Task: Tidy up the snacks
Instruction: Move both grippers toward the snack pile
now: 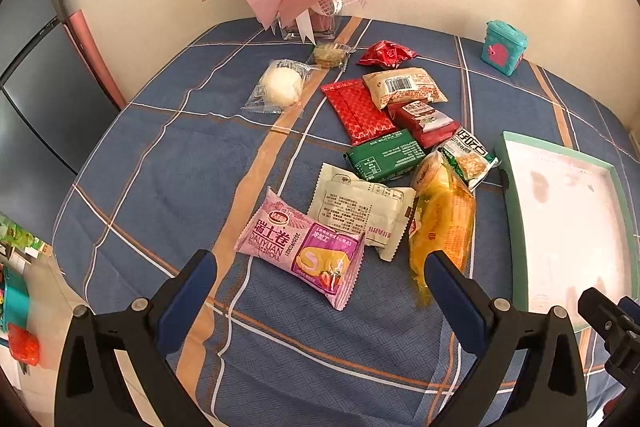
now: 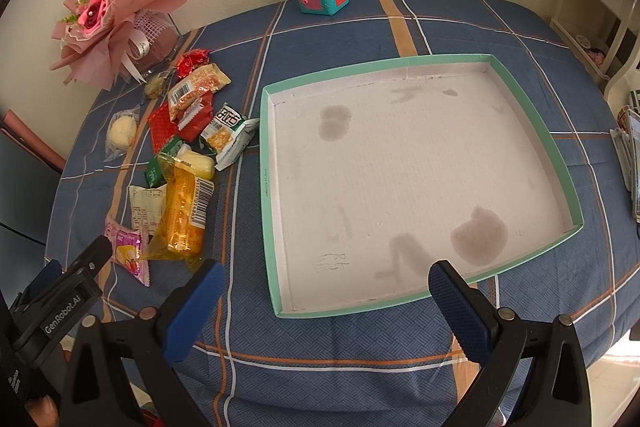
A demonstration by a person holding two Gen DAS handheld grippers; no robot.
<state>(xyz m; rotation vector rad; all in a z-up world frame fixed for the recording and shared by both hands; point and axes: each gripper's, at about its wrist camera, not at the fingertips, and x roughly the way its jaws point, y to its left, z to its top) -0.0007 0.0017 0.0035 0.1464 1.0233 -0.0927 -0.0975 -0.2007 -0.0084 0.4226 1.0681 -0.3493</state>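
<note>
Task looks unstarted: the green-rimmed tray (image 2: 558,151) fills the centre-right of the right view, holding nothing, its white card floor stained. All snacks lie in a loose pile at mid-left, on the plaid tablecloth (image 2: 340,347). In the left view the pink Swiss-roll pack (image 1: 302,247) sits at lower centre, with the crinkly yellow cellophane pack (image 1: 442,223) to its right. Packs are mostly flat, glossy foil pillows.

Left gripper (image 1: 320,291) hovers with jaws apart, gripping nothing. Right gripper (image 2: 326,295) is likewise spread over the tray's near edge.
</note>
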